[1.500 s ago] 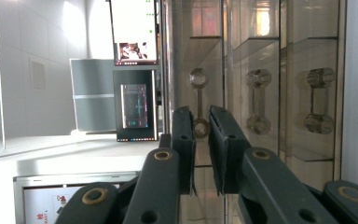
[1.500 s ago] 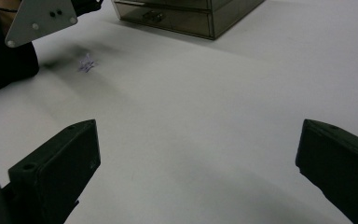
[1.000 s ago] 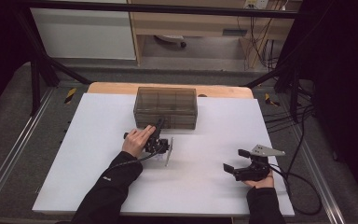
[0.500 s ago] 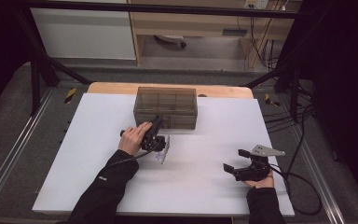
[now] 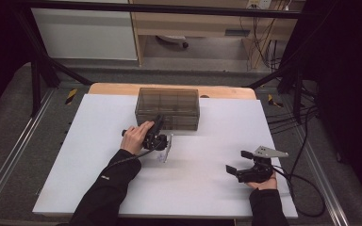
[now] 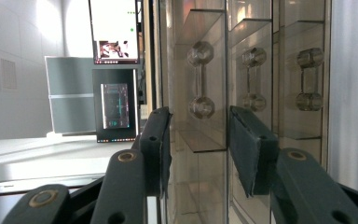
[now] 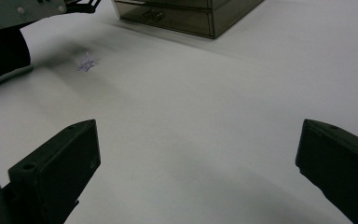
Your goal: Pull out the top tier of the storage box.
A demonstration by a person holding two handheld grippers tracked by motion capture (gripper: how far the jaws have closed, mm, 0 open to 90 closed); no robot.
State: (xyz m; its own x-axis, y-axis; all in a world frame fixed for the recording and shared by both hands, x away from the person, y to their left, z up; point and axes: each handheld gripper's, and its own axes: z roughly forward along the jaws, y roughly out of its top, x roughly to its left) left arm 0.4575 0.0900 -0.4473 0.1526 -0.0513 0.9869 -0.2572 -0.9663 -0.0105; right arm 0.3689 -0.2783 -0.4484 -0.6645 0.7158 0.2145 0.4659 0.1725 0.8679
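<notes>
The left gripper (image 5: 159,123), jaws partly parted and just opened, empty, sits against the front of the smoky transparent plastic drawer box (image 5: 168,108) at the white table's (image 5: 202,188) far middle. A small purple star-shaped paper (image 5: 162,158) lies nearby. The right gripper (image 5: 238,161) rests wide open, empty. No writing is legible.

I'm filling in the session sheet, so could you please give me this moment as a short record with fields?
Surface: white table
Main object: smoky clear drawer box at the table's far middle, drawers shut
Left gripper: at the box front, turned on its side, jaws apart on either side of a drawer handle, which lies beyond the pads, jaws just been opening
Right gripper: resting on the table near the right, jaws wide, nothing between them
Small item: star-shaped scrap on the table
</notes>
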